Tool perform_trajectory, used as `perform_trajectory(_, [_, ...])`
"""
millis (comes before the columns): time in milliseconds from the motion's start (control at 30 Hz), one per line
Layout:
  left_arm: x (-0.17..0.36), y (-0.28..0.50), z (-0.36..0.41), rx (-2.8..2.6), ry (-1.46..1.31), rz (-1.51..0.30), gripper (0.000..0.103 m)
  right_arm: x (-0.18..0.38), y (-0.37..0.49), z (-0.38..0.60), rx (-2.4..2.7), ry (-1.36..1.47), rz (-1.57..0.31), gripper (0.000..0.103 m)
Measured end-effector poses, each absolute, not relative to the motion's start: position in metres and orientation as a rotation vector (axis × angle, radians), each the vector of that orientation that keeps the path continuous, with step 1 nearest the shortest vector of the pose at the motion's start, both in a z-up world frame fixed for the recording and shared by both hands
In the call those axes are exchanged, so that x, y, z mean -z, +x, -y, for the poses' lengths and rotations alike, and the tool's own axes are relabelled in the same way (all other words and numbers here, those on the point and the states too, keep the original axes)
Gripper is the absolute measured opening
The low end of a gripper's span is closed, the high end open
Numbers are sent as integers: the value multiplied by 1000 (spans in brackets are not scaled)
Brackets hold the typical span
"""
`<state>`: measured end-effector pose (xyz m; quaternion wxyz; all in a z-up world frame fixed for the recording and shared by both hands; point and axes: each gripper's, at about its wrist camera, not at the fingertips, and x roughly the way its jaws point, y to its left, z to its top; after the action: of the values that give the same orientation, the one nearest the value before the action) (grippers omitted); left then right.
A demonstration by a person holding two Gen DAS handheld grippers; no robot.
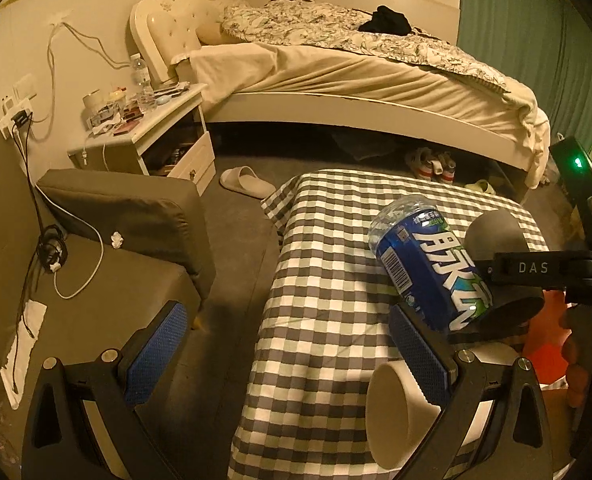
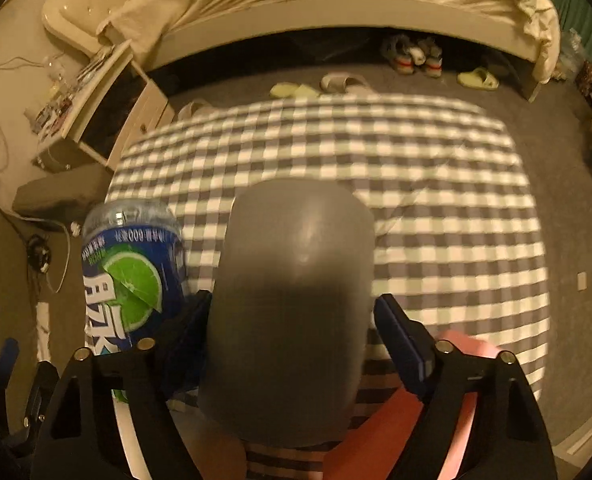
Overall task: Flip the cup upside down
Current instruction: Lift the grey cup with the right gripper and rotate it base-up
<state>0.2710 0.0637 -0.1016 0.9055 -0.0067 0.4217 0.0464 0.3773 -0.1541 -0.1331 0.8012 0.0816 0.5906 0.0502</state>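
A dark grey cup [image 2: 292, 304] fills the middle of the right wrist view, held between the fingers of my right gripper [image 2: 292, 320], which is shut on it. The cup lies tilted, its closed base pointing away from the camera, above the checked tablecloth [image 2: 436, 200]. In the left wrist view the same cup [image 1: 496, 236] shows at the right, gripped by the right gripper [image 1: 536, 268], its open end pointing down and toward the camera. My left gripper [image 1: 288, 360] is open and empty over the table's left edge.
A blue-labelled plastic bottle [image 1: 428, 268] stands left of the cup, also in the right wrist view [image 2: 132, 276]. A cream cup [image 1: 400, 412] lies on its side by my left gripper's right finger. Pink and orange items [image 2: 416, 412] sit near the front. A bed, nightstand and grey seat surround the table.
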Motion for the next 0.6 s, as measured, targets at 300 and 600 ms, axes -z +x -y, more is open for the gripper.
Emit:
perform_trajectory(300, [66,246,-67,-107,-17,-839,103,108,355,156,-132,190,-1229,72])
perform_trajectory(600, [-15,172,-59,-118,4,-747,103,-3,261,156,-185,136,-1082,71])
